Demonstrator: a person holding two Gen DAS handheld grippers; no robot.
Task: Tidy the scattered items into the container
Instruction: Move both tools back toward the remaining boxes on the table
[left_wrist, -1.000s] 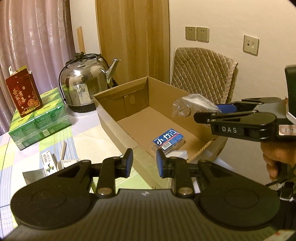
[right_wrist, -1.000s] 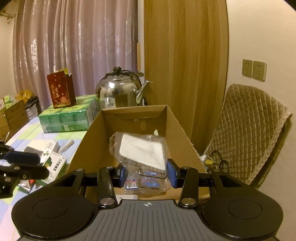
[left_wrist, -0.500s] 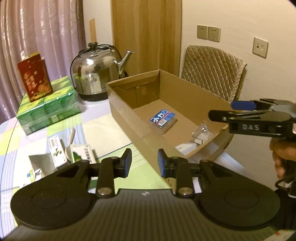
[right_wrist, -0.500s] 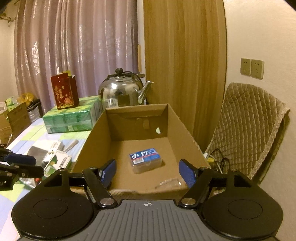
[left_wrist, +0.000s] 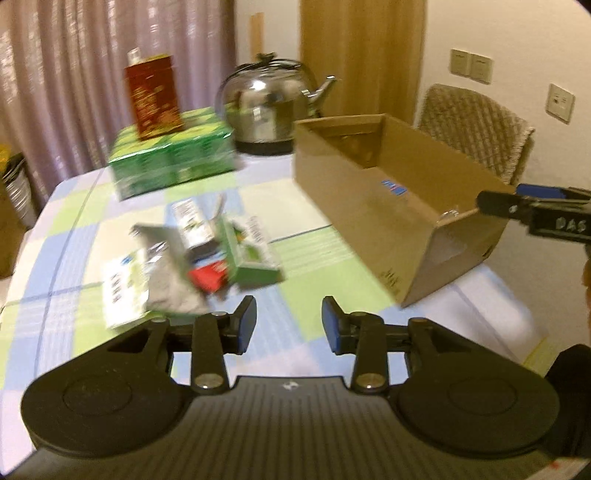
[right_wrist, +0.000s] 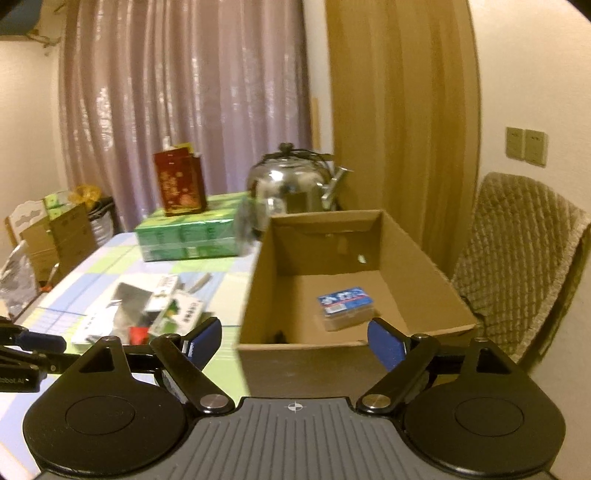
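Left wrist view shows the left gripper (left_wrist: 289, 325) empty, fingers apart, held level above the table (left_wrist: 325, 243) and aimed at the pile of packets (left_wrist: 207, 254) beside the cardboard box (left_wrist: 369, 206). A good pick likely means choosing the green carton (left_wrist: 251, 254) on top, closing across its narrow sides. Over the box's near wall, the right gripper (right_wrist: 294, 341) hangs spread wide and empty, facing a blue pack (right_wrist: 345, 304) on the box floor.
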